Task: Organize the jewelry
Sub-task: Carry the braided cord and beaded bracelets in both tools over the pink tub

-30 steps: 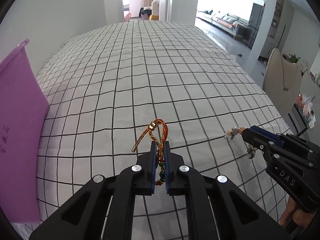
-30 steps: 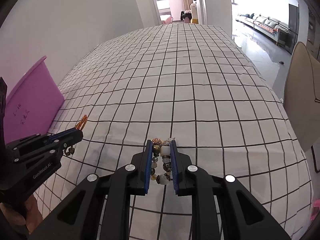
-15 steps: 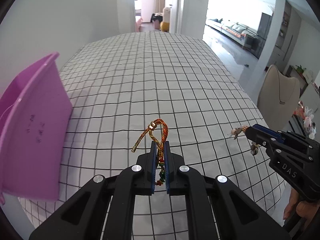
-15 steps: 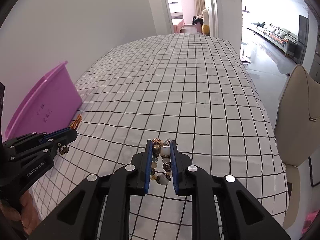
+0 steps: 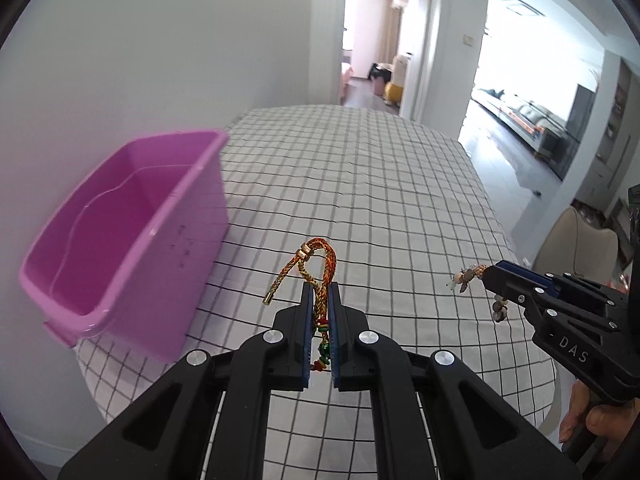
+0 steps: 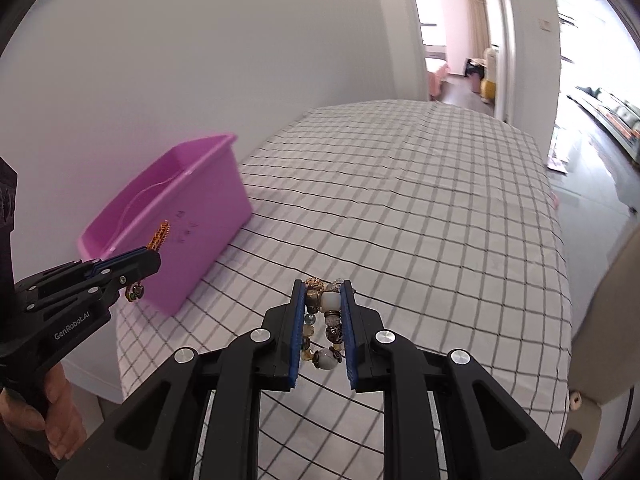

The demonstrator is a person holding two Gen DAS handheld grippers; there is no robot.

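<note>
My left gripper [image 5: 320,286] is shut on an orange and gold braided cord bracelet [image 5: 316,264], whose loop sticks up past the fingertips. In the right wrist view the same gripper [image 6: 154,258] hangs at the left, in front of the pink bin. My right gripper [image 6: 323,286] is shut on a beaded bracelet [image 6: 326,320] of brown, amber and white beads. From the left wrist view, that right gripper [image 5: 486,274] shows at the right with the beaded bracelet [image 5: 466,277] dangling from it. Both grippers are held above the checked tablecloth [image 5: 360,208]. The pink plastic bin [image 5: 128,236] stands open at the left; nothing shows on the part of its floor in view.
The pink bin [image 6: 176,216] stands at the table's left edge against a white wall. A beige chair [image 5: 576,240] stands off the table's right side. A doorway and a living room lie beyond the far end. A hand [image 6: 56,412] grips each handle.
Both grippers have risen above the cloth with their bracelets still held. The pink bin has come further into view, and its open inside now shows.
</note>
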